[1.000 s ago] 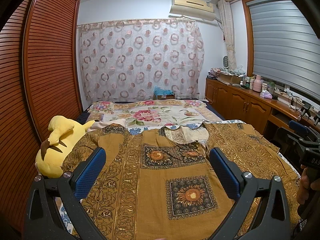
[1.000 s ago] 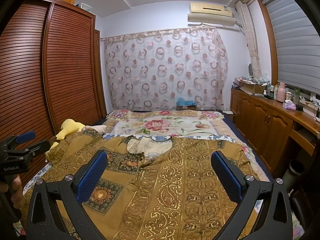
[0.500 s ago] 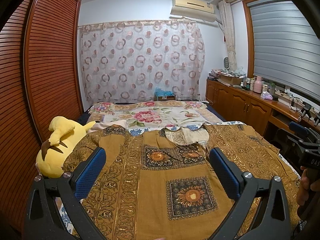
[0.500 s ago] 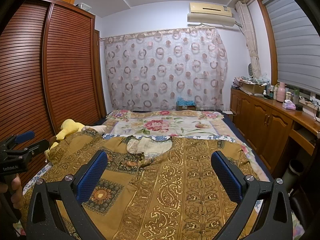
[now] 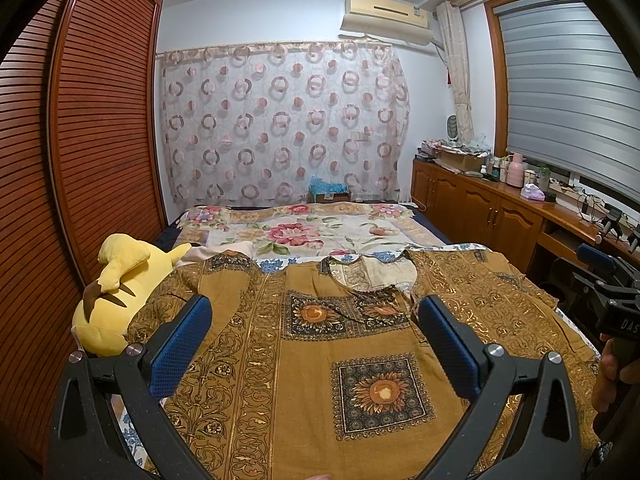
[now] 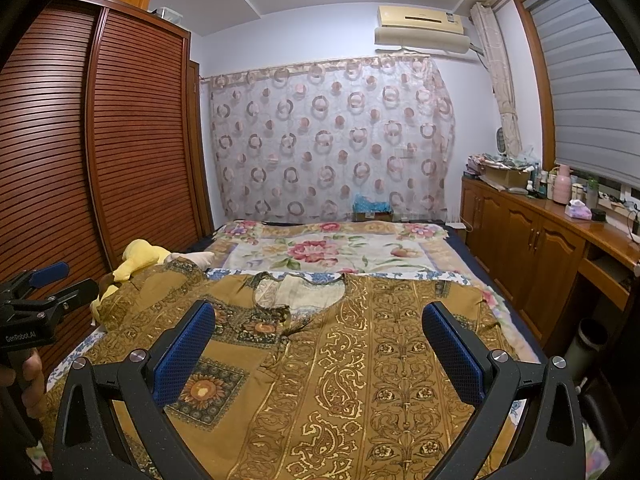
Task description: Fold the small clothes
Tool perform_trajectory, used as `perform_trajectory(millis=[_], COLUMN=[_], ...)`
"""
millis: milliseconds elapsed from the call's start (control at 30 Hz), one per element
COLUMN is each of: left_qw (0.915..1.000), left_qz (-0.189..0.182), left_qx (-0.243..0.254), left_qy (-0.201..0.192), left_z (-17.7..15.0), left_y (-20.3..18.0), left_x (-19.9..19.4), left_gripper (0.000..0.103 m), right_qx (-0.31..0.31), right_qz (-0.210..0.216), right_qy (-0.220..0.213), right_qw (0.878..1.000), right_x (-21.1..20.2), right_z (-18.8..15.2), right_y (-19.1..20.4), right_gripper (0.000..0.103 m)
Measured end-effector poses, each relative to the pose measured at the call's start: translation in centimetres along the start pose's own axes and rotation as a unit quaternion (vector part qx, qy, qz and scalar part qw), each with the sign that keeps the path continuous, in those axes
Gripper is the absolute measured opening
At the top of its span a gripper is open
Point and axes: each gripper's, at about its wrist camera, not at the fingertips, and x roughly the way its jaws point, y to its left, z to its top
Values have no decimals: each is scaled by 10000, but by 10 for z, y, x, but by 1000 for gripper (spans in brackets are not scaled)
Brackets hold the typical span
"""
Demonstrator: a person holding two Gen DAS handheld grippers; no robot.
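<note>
A mustard-brown patterned top [image 5: 312,368] lies spread flat on the bed, neckline toward the far end, sleeves out to both sides. It also shows in the right wrist view [image 6: 360,368]. My left gripper [image 5: 316,344] is open and empty, held above the garment's left-middle part. My right gripper [image 6: 320,348] is open and empty above the garment's right half. Each gripper shows at the edge of the other's view, the right one [image 5: 612,300] and the left one [image 6: 36,304].
A yellow plush toy [image 5: 120,292] lies at the bed's left edge beside the wooden wardrobe [image 5: 80,160]. A floral blanket [image 5: 304,232] covers the far bed. A wooden counter [image 6: 560,240] with bottles runs along the right.
</note>
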Motion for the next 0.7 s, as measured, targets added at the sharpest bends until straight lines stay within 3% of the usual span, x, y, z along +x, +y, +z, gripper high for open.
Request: perform_trajectory(millis=[500, 700], left_qw=[10000, 9997], left_qz=[-3, 120], left_qx=[13, -21], left_qy=[31, 214], left_z=[10, 4], left_y=[0, 15], left_x=[-7, 2], left_gripper=[103, 103], right_qx=[-2, -56], right_qz=[115, 269], right_qy=[81, 250], right_qw=[9999, 9993], right_x=[6, 17], right_z=[-2, -4], right_y=[2, 3], right_gripper=[103, 103])
